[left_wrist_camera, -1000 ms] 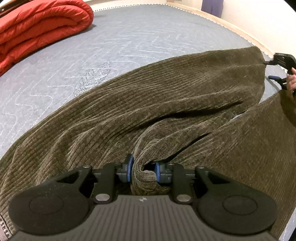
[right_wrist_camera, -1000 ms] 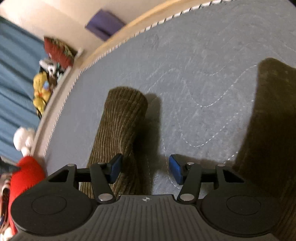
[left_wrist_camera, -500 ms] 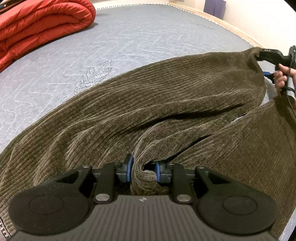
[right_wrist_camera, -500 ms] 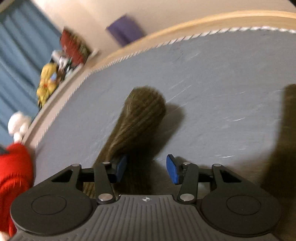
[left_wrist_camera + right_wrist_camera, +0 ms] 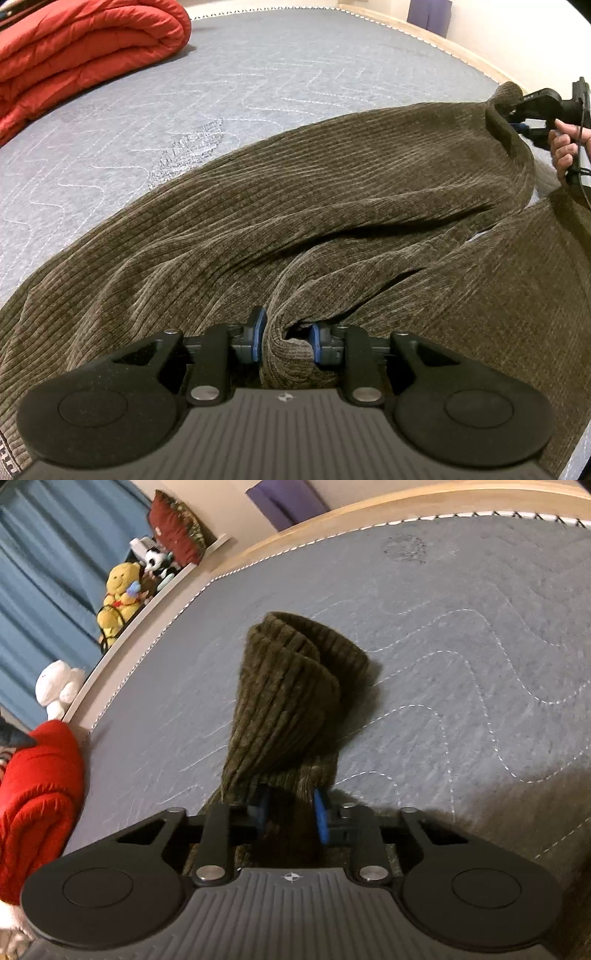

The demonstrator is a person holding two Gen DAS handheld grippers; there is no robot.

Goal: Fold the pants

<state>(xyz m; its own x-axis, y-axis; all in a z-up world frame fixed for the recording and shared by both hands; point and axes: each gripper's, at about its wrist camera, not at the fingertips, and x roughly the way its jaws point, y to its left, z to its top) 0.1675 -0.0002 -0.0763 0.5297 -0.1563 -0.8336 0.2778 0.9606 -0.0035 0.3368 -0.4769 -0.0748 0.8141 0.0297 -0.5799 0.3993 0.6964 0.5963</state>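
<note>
Dark olive corduroy pants (image 5: 295, 206) lie spread across a grey quilted mattress (image 5: 258, 81). My left gripper (image 5: 284, 338) is shut on a bunched fold of the fabric near the crotch, with cloth bulging between its blue pads. In the right wrist view the right gripper (image 5: 290, 812) has its jaws closing on the end of one pant leg (image 5: 284, 686); the pads press the bunched cloth. The left wrist view shows that gripper (image 5: 517, 110) at the leg's far right corner, held by a hand (image 5: 565, 147).
A folded red quilt (image 5: 74, 48) lies at the mattress's far left, also seen as red quilt (image 5: 33, 794). Stuffed toys (image 5: 118, 594) sit on a ledge beyond the wooden bed frame (image 5: 332, 524), before blue curtains. Bare mattress (image 5: 461, 646) lies right of the leg.
The right gripper's jaws, open beside the leg end before, have come together on it, and the cloth now bunches up. The left gripper keeps its grip unmoved.
</note>
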